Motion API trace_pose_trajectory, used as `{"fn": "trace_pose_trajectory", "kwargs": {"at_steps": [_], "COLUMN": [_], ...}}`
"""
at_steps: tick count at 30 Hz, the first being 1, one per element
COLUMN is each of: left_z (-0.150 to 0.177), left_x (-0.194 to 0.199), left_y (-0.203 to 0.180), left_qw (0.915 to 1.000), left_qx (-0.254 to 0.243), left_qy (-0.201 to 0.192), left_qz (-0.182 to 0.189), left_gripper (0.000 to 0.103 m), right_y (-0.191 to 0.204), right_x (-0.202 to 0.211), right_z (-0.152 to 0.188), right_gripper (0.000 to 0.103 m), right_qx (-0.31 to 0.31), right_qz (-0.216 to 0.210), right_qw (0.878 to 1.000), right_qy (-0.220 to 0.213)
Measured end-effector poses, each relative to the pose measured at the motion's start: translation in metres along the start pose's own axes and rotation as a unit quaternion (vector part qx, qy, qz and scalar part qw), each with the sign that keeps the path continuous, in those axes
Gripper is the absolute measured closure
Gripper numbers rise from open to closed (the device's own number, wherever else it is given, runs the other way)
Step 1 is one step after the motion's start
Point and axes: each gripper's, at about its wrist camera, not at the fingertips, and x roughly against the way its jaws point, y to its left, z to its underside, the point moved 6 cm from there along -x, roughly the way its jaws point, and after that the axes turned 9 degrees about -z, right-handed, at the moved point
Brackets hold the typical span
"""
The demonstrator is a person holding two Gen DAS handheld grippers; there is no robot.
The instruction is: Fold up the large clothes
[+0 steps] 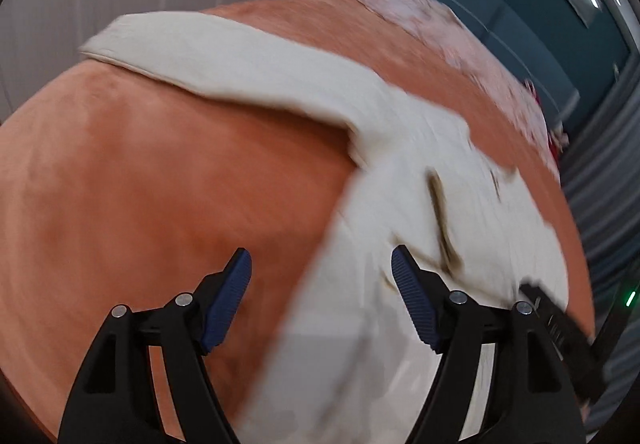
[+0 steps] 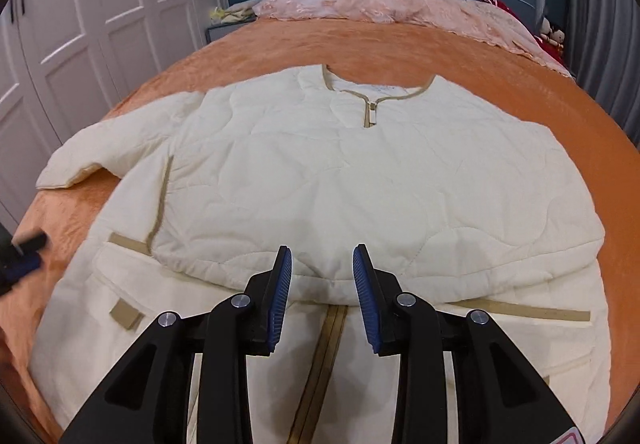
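1. Right claw (image 2: 322,272): jaws part-way apart, nothing between the pads. It hangs above the folded edge of the jacket (image 2: 320,171), just nearer than the landmark for these notes, the neck zip (image 2: 372,111).
2. Left claw (image 1: 321,276): jaws wide, empty. Its view is motion-blurred; one pad is over bare bed cover (image 1: 140,171), the other over cream cloth. In the right wrist view it shows only as a dark blur at the left edge (image 2: 22,256), well left of the neck zip.
3. Jacket position: flat on the orange bed, front up, neckline away from the claws. A quilted layer appears folded up over the lower body, ending in a soft rolled edge near the right claw.
4. Handling, judged: padded, light, limp, bulky. It should bend anywhere, spring back a little at folds, and slide readily on the velvety cover. Not fragile.
5. Where to grip, judged: pinch the thick rolled edge, a hem corner, or the sleeve (image 2: 80,163) at its cuff, left of and nearer than the neck zip. A single layer may slip; take the seam or tan trim.
6. Unclear: the sleeve on the right of the neck zip is not visible, possibly tucked under. The nearest hem is hidden behind the claw arms. How many layers lie in the fold cannot be told.
7. Far: pink bedding (image 2: 380,3) heaped beyond the neck zip, apart from the jacket.
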Motion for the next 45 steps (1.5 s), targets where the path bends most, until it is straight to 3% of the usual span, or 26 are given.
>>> {"fn": "trace_pose_trajectory", "kwargs": {"at_steps": [3,8,15,17,19,21,22,23,25,30,35,40,45], "left_z": [-0.039,-0.101,-0.132,-0.138,-0.144,-0.148,-0.15,-0.149,-0.157,-0.19,-0.205,-0.191,-0.128], "left_x": [-0.004,-0.031,-0.081,-0.085,-0.087,-0.094,-0.096,-0.093,-0.085,-0.034,0.022,0.073,0.087], "left_y": [0.042,0.115,0.154,0.156,0.156,0.15,0.147,0.145,0.136,0.079,-0.001,-0.111,-0.237], "left_qw": [0.9982,0.9884,0.9728,0.9707,0.972,0.9743,0.9754,0.9767,0.982,0.9952,0.9951,0.9813,0.9561], "left_qx": [0.058,0.147,0.229,0.239,0.234,0.223,0.217,0.212,0.187,0.083,-0.004,-0.109,-0.226], "left_qy": [-0.013,-0.017,0.02,0.014,0.012,0.028,0.036,0.032,0.017,-0.048,-0.097,-0.144,-0.145], "left_qz": [-0.009,-0.034,-0.022,-0.019,-0.018,-0.01,-0.012,-0.014,-0.018,-0.018,0.02,0.066,0.116], "left_gripper": [0.018,0.018,0.018,0.019,0.029,0.064,0.071,0.083,0.092,0.097,0.098,0.098,0.097], "right_y": [-0.019,-0.034,-0.029,-0.029,-0.029,-0.03,-0.03,-0.03,-0.029,-0.03,-0.03,-0.035,-0.039], "right_x": [-0.01,-0.028,-0.031,-0.033,-0.034,-0.034,-0.034,-0.034,-0.035,-0.035,-0.034,-0.03,-0.02], "right_z": [-0.001,0.013,0.016,0.017,0.018,0.017,0.018,0.018,0.018,0.019,0.019,0.019,0.019], "right_gripper": [0.071,0.071,0.07,0.07,0.07,0.07,0.07,0.07,0.07,0.07,0.07,0.07,0.069], "right_qx": [-0.023,-0.045,-0.026,-0.029,-0.029,-0.027,-0.027,-0.027,-0.027,-0.03,-0.033,-0.051,-0.076], "right_qz": [0.022,0.025,0.045,0.043,0.044,0.045,0.045,0.045,0.046,0.042,0.038,0.015,-0.013], "right_qw": [0.999,0.999,0.999,0.999,0.999,0.999,0.999,0.999,0.999,0.999,0.999,0.998,0.996], "right_qy": [0.0,0.006,0.001,0.002,0.002,0.002,0.001,0.0,-0.002,-0.007,-0.011,-0.019,-0.037]}}
